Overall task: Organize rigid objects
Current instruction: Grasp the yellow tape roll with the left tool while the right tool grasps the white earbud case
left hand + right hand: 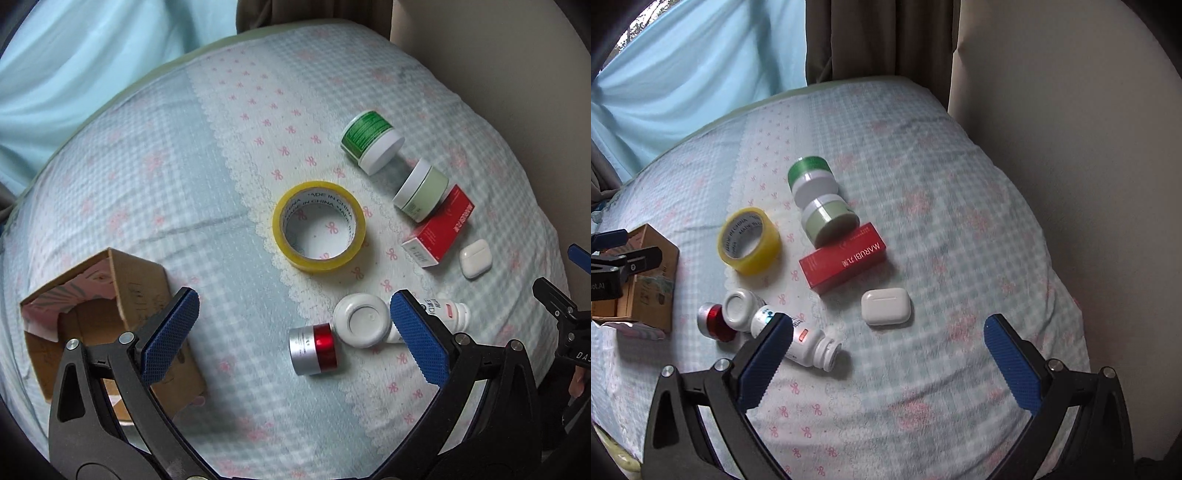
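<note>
Both grippers hovered over the bed (pixel 923 177), nothing grasped. Left gripper (pixel 295 332) was spread wide and empty; right gripper (pixel 886 354) likewise.

Loose items lay scattered on the bedcover: tape roll (pixel 319 226) flat at centre, green jar (pixel 371 141) and pale jar (pixel 421 190) on their sides, the pale one touching the red box (pixel 439 230). Earbud case (pixel 885 306) sat just beside the box. White bottle (pixel 798 338) lay tipped, against a white lid (pixel 361 319) and a red-silver jar (pixel 314 349).

Risks, as I judged them: the bedding was soft, so pressing down could sink or roll the round jars away. The clustered bottle, lid and jar could get knocked together in one grab. The carton could tip when loaded.

Carton (pixel 110 321) lay open on its side at left; what showed of its inside looked empty, though part was hidden.
</note>
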Demonstrator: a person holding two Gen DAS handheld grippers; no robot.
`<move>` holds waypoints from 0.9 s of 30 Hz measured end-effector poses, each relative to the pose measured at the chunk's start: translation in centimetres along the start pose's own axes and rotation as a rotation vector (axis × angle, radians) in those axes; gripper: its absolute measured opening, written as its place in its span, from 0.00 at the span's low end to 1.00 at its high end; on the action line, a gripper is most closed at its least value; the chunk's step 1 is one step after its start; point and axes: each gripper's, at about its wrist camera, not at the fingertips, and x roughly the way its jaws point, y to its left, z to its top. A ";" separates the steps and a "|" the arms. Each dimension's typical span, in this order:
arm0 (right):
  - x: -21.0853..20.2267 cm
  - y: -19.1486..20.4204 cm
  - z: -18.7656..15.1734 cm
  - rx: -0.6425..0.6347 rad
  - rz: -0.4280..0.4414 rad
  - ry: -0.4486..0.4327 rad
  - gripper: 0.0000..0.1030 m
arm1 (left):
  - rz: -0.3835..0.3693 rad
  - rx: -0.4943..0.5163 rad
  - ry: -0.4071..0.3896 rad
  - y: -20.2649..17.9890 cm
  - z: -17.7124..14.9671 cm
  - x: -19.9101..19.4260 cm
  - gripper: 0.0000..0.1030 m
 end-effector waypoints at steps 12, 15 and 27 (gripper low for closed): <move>11.5 0.8 -1.2 -0.033 -0.023 0.073 0.87 | -0.025 0.079 0.097 -1.5 1.4 12.3 1.00; 12.6 1.2 -1.5 -0.050 -0.036 0.076 0.82 | -0.031 0.094 0.087 -1.7 2.0 13.5 1.00; 13.9 1.5 -1.5 -0.060 -0.049 0.054 0.58 | -0.016 0.151 0.045 -3.7 4.8 16.2 0.99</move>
